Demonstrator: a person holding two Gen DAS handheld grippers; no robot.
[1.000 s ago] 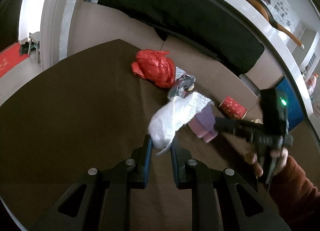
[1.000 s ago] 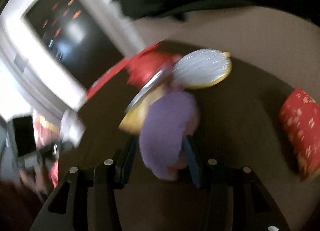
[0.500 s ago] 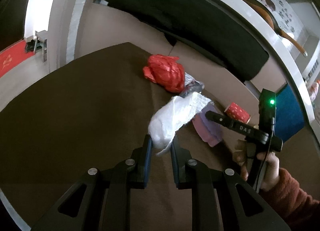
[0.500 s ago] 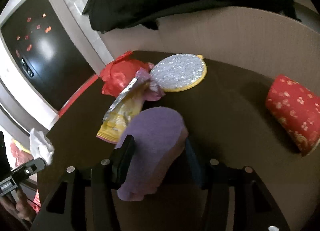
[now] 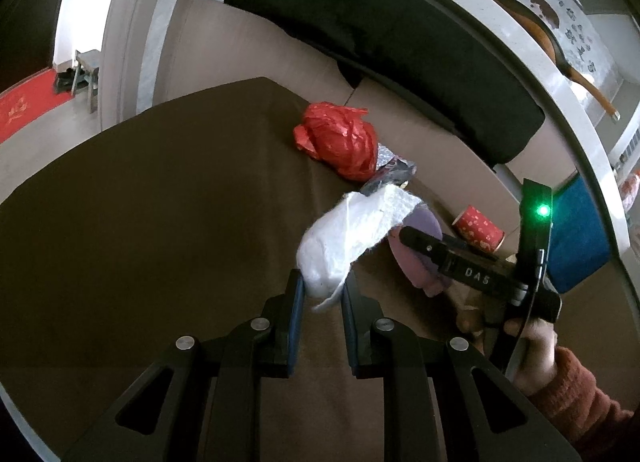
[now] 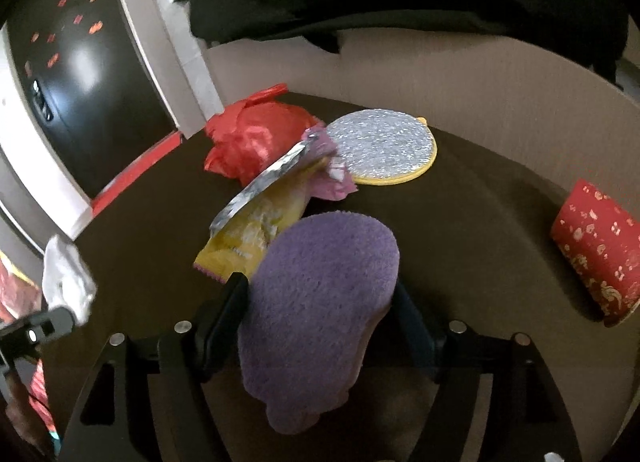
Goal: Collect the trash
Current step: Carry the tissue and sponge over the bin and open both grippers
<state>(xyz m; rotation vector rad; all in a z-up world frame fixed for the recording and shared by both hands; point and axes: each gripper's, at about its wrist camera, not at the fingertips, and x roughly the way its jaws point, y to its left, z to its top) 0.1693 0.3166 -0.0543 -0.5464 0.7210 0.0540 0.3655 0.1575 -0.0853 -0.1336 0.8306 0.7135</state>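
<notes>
My left gripper is shut on a crumpled white tissue, held just above the brown table. My right gripper sits low over the table, its jaws opening. A fuzzy purple cloth lies slack between them and fills the gap. The left wrist view shows that cloth partly hidden behind the tissue and the right gripper's black finger. Beyond it lie a yellow foil snack wrapper, a red plastic bag and a round silver scrub pad.
A red paper cup lies on its side at the right of the table. A beige sofa with a black cushion stands behind the table's far edge. A hand in a rust-red sleeve holds the right gripper. A blue object sits at the right.
The right gripper's jaws have widened around the purple cloth, which has sunk and spread onto the table. The left gripper has kept its hold on the tissue and barely moved.
</notes>
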